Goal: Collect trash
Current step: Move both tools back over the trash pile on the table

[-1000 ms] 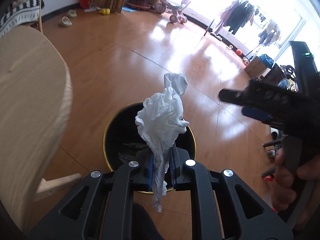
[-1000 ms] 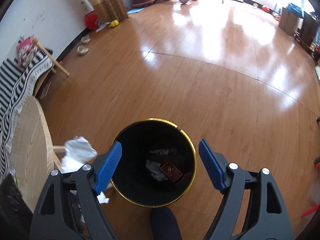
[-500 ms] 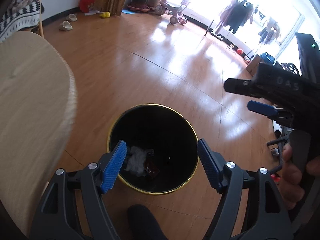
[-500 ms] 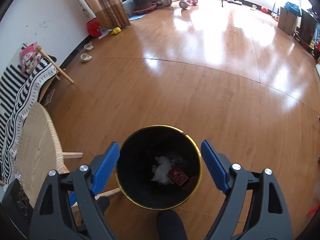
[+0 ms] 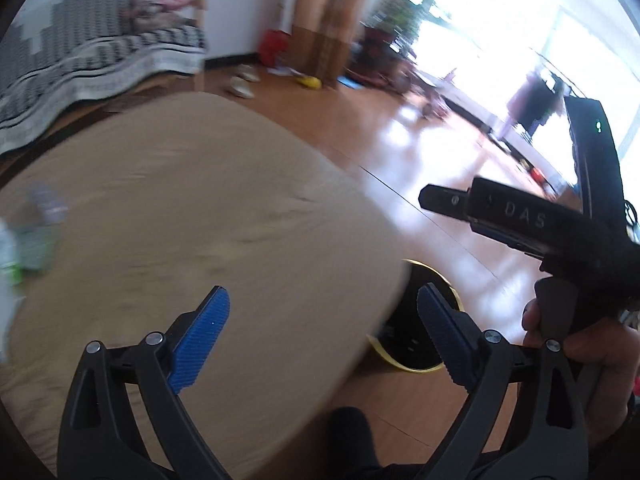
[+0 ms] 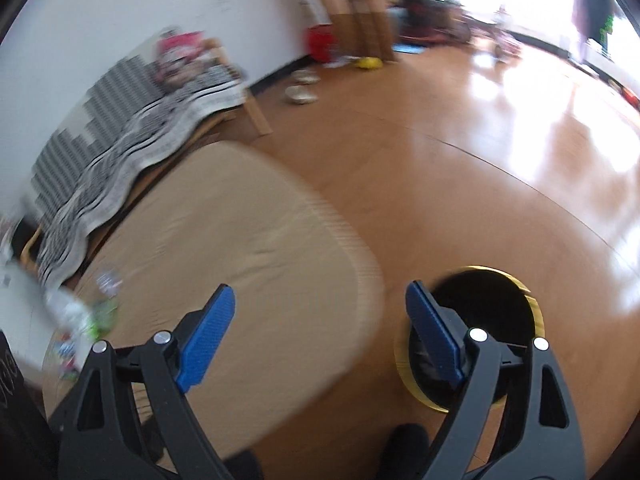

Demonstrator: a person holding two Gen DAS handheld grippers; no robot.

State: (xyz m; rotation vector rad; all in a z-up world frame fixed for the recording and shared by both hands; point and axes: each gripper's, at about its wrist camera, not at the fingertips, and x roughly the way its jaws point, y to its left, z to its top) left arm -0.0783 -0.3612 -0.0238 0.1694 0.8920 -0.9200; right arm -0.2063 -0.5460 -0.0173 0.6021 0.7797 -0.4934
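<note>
My left gripper (image 5: 324, 336) hangs over the rim of a round wooden table (image 5: 192, 220); its jaws are opening and nothing is between them. The black bin with a gold rim (image 5: 432, 320) shows low on the right, half hidden behind the right blue finger. My right gripper (image 6: 320, 336) is also empty, jaws opening, above the table (image 6: 256, 256) edge, with the bin (image 6: 488, 304) to its right. Blurred trash (image 6: 80, 312) lies on the table's far left, also seen as trash (image 5: 24, 248) in the left wrist view. The right gripper body (image 5: 560, 220) and a hand (image 5: 592, 356) show there too.
A striped blanket (image 6: 132, 152) drapes a wooden seat behind the table. Slippers (image 6: 302, 94), a red object (image 6: 320, 44) and a curtain stand by the wall. Glossy wooden floor (image 6: 500, 152) stretches right toward bright windows. A dark shoe tip (image 5: 352, 432) is below.
The left gripper opened and dropped the white tissue into the bin. Both grippers then swung left and upward from above the bin to over the table edge.
</note>
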